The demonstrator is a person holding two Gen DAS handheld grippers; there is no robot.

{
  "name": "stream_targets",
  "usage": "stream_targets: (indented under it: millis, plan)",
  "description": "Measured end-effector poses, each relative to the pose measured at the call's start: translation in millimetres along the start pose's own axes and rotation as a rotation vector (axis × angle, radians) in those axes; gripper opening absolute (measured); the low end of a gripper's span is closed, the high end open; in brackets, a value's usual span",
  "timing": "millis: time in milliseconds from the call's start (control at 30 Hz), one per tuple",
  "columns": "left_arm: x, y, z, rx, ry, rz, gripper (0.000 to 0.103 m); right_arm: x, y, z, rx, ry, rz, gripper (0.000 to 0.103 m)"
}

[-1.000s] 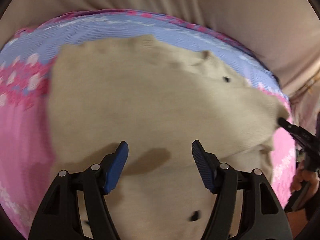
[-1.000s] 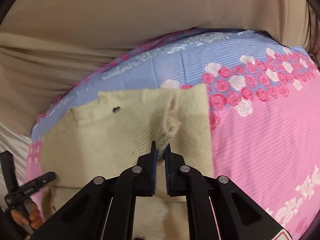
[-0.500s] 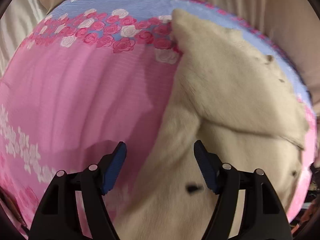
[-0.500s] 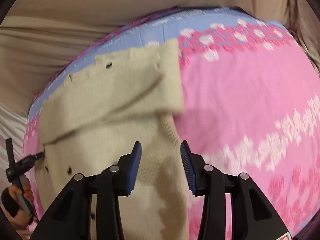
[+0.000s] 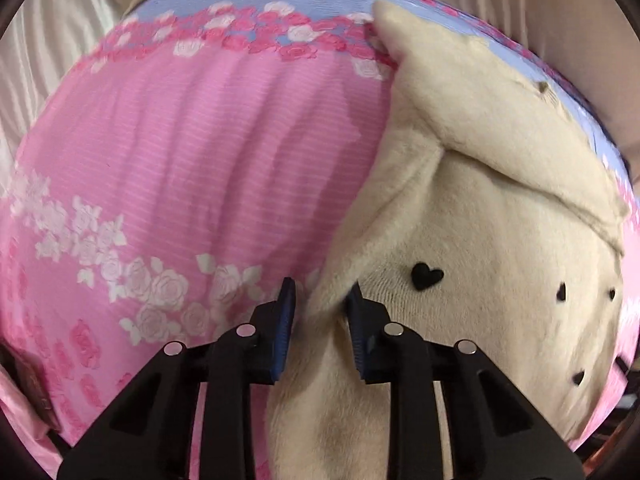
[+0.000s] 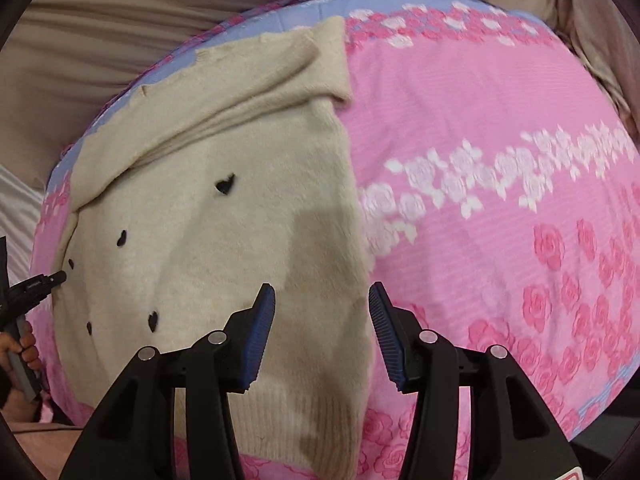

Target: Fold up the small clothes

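Note:
A small cream knit sweater (image 5: 480,240) with black hearts lies on the pink rose-print cloth (image 5: 180,160). Its top part is folded down over the body. My left gripper (image 5: 320,320) sits at the sweater's left edge, its jaws closing around a raised fold of that edge. The sweater also shows in the right wrist view (image 6: 224,240). My right gripper (image 6: 322,328) is open and empty, hovering over the sweater's lower right edge near the ribbed hem. The left gripper shows at the far left of the right wrist view (image 6: 36,288).
The rose-print cloth (image 6: 500,200) covers the work surface, with a blue band at its far edge. Beige draped fabric (image 6: 100,40) hangs behind it. White fabric (image 5: 48,48) lies at the left.
My right gripper let go of the folded-over part, opened and drew back to the lower right edge. My left gripper swung to the sweater's left edge and closed most of the way on it.

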State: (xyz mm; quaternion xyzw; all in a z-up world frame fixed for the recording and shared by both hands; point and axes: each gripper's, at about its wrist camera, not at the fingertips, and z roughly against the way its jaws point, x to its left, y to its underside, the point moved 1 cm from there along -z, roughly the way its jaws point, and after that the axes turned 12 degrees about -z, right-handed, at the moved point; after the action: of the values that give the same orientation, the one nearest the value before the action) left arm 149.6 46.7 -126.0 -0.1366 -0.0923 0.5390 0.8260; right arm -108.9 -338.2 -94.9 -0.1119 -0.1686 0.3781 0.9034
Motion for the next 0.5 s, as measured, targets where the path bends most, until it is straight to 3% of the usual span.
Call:
stream_targets:
  millis: [33,100,133,167,267,400,500]
  plan:
    - [-1,3,8,-0.021,-0.009,-0.008,0.027,5,-4,3,-0.012,0.000,0.018,0.049]
    - [-9,4,28,-0.079,-0.007,-0.023,0.039,13,-9,7,-0.028,-0.007,0.051,0.058]
    - [-13,6,31,-0.083,-0.005,-0.027,0.049,15,-9,7,-0.026,-0.002,0.067,0.059]
    - [-18,9,33,-0.077,0.001,-0.038,0.051,15,-7,3,-0.014,0.013,0.078,0.059]
    - [-24,32,36,-0.051,0.043,-0.049,0.057,7,10,-4,0.042,0.033,0.084,0.059]
    - [-17,81,29,0.044,0.146,0.012,0.058,-10,41,-8,0.124,0.028,0.063,0.059]
    - [-5,109,28,0.073,0.164,0.035,0.058,-23,62,-11,0.185,0.015,0.030,0.059]
